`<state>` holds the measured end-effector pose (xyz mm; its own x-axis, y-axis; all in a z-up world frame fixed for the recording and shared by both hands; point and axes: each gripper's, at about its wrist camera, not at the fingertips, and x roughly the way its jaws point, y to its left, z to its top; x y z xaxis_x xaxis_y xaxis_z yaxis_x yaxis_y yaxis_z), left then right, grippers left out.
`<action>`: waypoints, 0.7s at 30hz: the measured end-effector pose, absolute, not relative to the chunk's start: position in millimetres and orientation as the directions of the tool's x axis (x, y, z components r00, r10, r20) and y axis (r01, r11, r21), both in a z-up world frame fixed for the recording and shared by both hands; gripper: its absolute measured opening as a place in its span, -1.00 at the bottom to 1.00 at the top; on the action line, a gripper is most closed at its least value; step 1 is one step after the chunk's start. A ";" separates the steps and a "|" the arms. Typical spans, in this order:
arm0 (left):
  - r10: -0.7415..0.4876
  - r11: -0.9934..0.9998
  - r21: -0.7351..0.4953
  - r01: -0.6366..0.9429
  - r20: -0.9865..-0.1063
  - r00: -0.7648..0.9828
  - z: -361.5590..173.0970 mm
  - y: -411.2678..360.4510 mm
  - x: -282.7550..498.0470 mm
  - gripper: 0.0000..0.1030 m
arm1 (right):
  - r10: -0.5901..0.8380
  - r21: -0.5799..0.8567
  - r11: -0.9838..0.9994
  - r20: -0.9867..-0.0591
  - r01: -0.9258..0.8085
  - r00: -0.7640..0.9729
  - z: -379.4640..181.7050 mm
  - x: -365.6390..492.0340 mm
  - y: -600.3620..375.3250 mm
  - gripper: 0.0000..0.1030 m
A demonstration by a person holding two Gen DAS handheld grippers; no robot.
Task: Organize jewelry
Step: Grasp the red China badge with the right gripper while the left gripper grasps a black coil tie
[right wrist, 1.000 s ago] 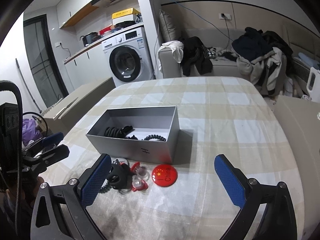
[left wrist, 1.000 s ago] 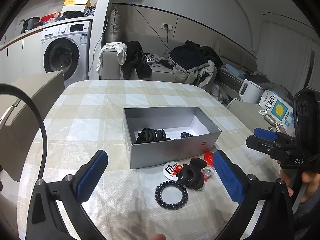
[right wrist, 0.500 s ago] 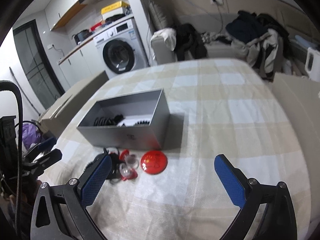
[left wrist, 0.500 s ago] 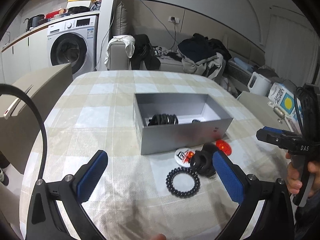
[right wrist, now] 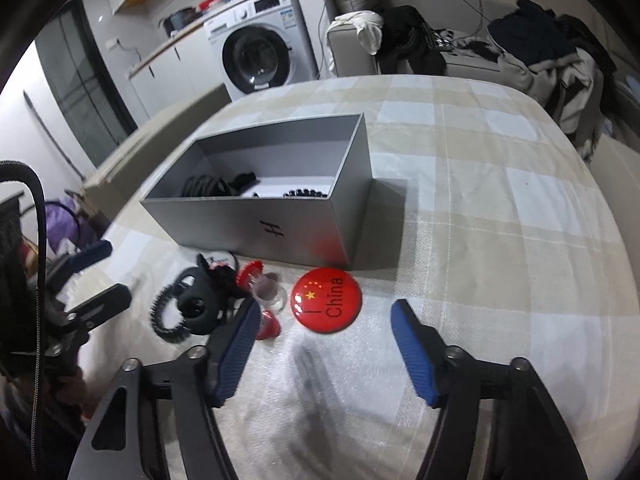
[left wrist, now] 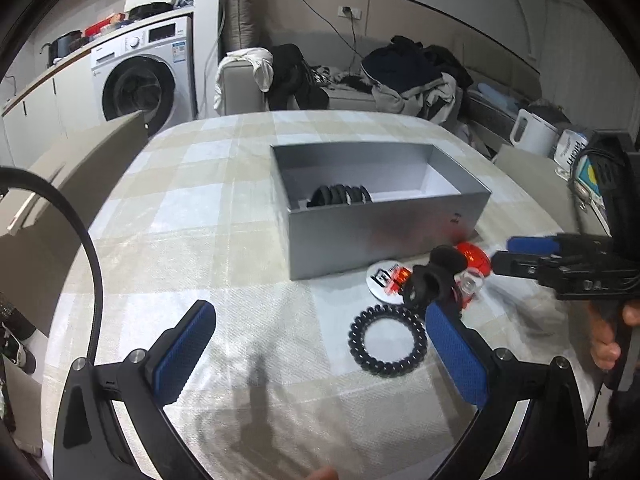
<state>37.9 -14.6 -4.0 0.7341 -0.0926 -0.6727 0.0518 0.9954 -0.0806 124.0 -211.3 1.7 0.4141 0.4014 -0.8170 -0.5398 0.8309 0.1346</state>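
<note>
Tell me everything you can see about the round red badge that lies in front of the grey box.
The red badge is a round, glossy button with a slightly domed face. It shows small yellow stars and the black words "I China". It lies flat, face up, on the checked tablecloth, just in front of the grey box near its right corner; whether it touches the box cannot be told. Its red reflects faintly on the box wall. A clear and red hair clip lies close on its left. The right gripper is open, empty, nearest it.

Both grippers hover empty — left gripper [left wrist: 320,344] spread wide, right gripper [right wrist: 324,344] moderately parted.
</note>
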 end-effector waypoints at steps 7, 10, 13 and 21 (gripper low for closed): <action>-0.122 0.992 -0.102 0.071 -0.681 0.722 -4.7 -14.0 35.1 0.98 | 0.372 0.091 0.814 -0.840 -0.574 0.394 -9.4 132.3 -201.9 0.06; -0.121 0.992 -0.104 0.068 -0.685 0.718 -4.3 -13.8 35.6 0.98 | 0.349 0.049 0.809 -0.843 -0.586 0.410 -11.1 131.7 -197.1 0.04; -0.118 0.993 -0.103 0.064 -0.684 0.720 -4.1 -13.6 36.1 0.98 | 0.336 0.028 0.805 -0.844 -0.593 0.418 -12.1 132.3 -193.6 0.04; -0.110 0.993 -0.111 0.047 -0.671 0.733 -1.9 -12.8 36.5 0.98 | 0.277 -0.072 0.780 -0.851 -0.621 0.446 -14.6 126.2 -182.6 0.02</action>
